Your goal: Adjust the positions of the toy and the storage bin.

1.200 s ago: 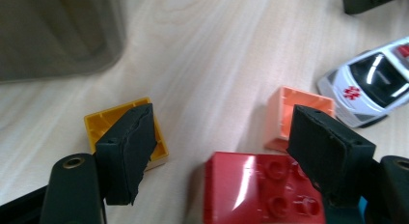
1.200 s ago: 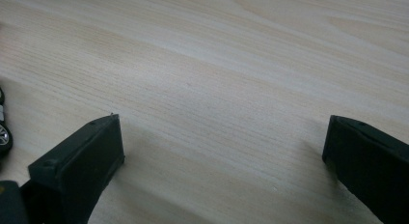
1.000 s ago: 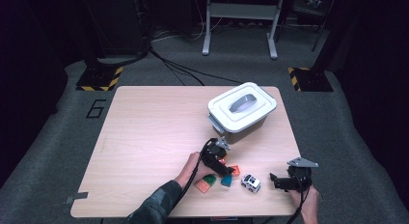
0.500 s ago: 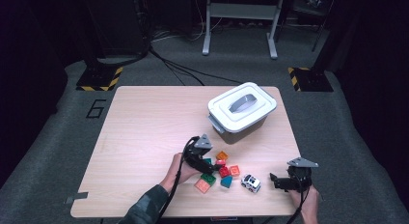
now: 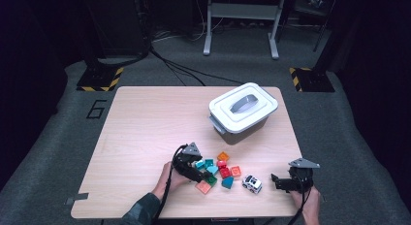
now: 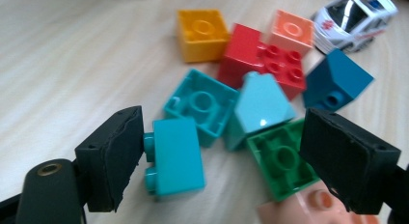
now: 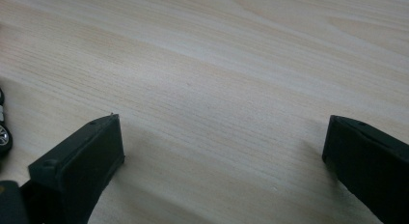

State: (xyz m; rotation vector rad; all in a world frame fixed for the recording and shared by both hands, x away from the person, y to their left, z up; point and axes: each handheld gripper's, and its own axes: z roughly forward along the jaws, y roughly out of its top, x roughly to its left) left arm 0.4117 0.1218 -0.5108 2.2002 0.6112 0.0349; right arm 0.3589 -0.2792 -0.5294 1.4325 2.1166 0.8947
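Note:
Several toy bricks lie in a loose pile near the table's front edge, among them an orange brick [image 5: 223, 156] [image 6: 201, 35], a red brick [image 5: 225, 172] [image 6: 263, 60] and a green brick [image 5: 210, 179] [image 6: 282, 161]. My left gripper [image 5: 195, 169] [image 6: 219, 137] lies low at the pile's left side, open, its jaws having just been opening. A teal brick [image 6: 174, 156] lies between them with its studs against the left pad, while the right pad stands apart beside the green brick. My right gripper [image 5: 282, 182] [image 7: 222, 137] rests open over bare wood.
A white toy car [image 5: 252, 183] [image 6: 354, 14] stands between the pile and the right gripper. A white lidded box [image 5: 243, 107] with a grey handle sits at the back right. The table [image 5: 145, 128] is bare wood on its left half.
My left gripper has slid left from over the pile to its left edge, uncovering more bricks. The right gripper has kept still.

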